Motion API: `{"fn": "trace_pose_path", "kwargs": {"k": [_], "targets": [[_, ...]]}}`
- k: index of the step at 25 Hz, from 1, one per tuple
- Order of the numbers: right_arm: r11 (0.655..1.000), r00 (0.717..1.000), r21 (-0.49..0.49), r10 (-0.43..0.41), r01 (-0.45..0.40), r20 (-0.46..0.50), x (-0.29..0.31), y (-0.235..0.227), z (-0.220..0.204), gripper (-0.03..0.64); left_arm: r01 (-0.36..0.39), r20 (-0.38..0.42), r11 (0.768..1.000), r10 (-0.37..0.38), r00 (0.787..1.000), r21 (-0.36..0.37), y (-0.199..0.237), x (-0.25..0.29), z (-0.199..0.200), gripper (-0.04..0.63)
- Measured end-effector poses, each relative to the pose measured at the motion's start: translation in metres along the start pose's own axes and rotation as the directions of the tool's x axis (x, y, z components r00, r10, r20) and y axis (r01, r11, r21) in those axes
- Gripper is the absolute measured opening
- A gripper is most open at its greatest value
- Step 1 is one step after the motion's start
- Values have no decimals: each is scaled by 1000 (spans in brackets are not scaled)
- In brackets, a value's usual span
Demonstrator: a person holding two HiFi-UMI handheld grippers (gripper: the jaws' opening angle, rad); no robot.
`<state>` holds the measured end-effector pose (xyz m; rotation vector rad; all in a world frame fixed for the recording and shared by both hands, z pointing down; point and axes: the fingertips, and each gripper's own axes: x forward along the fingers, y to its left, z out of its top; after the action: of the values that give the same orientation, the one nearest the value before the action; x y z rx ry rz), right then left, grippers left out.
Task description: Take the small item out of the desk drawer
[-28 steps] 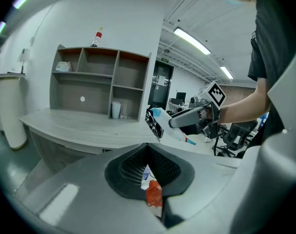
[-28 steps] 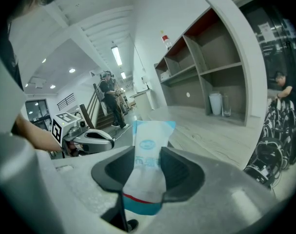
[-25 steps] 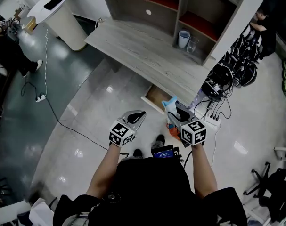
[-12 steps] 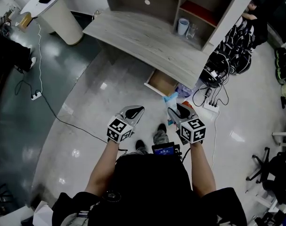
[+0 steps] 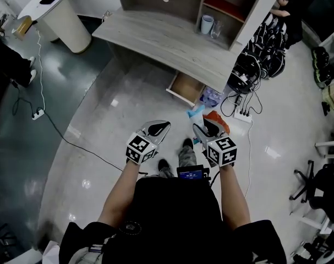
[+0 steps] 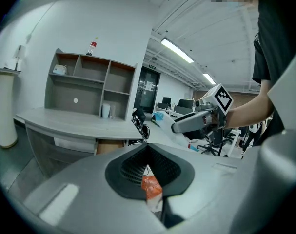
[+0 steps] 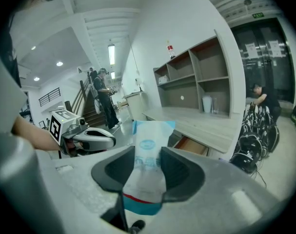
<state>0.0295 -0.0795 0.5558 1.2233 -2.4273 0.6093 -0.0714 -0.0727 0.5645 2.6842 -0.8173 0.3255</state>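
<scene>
— So, is the small item out of the drawer yet?

— Yes. My right gripper point(image 5: 202, 126) is clamped on it. It's a soft white packet point(image 7: 147, 152) with blue ends, standing upright between the jaws. I'm well back from the desk point(image 5: 155, 37). The drawer point(image 5: 187, 87) under its edge hangs open, well apart from the packet.

— And your other tool?

— My left gripper point(image 5: 158, 128) has its jaws drawn together. A bit of orange point(image 6: 150, 189) shows low in the slit. I can't tell whether it's pinched there or lies beyond.

— Which step would you call this?

— The taking-out looks done to me, so this is the carrying part.

— What does the next move call for?

— I'd say a spot to set the packet down. It looks squashy, so I'd keep the squeeze even and the packet upright until it rests on something. If the drawer needs closing, that would be a job for my left gripper.
</scene>
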Motion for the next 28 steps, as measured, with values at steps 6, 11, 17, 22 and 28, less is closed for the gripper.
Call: {"fn": "trace_pose_path", "kwargs": {"k": [6, 11, 17, 22, 28], "targets": [[1000, 1000, -4, -26, 26, 7, -12, 12, -13, 167, 38, -6, 999, -38, 999, 14, -19, -6, -10, 2], [999, 999, -4, -39, 39, 13, -20, 19, -21, 167, 63, -12, 998, -63, 998, 26, -31, -10, -15, 2], [999, 999, -7, -48, 48, 20, -19, 24, -23, 167, 84, -17, 996, -83, 996, 38, -36, -11, -16, 2], [999, 998, -16, -50, 51, 23, -19, 24, -18, 167, 87, -15, 995, -87, 996, 42, -35, -9, -11, 2], [998, 998, -23, -53, 53, 26, -17, 21, -14, 167, 89, -8, 995, -89, 996, 47, -34, -7, -7, 2]]}}
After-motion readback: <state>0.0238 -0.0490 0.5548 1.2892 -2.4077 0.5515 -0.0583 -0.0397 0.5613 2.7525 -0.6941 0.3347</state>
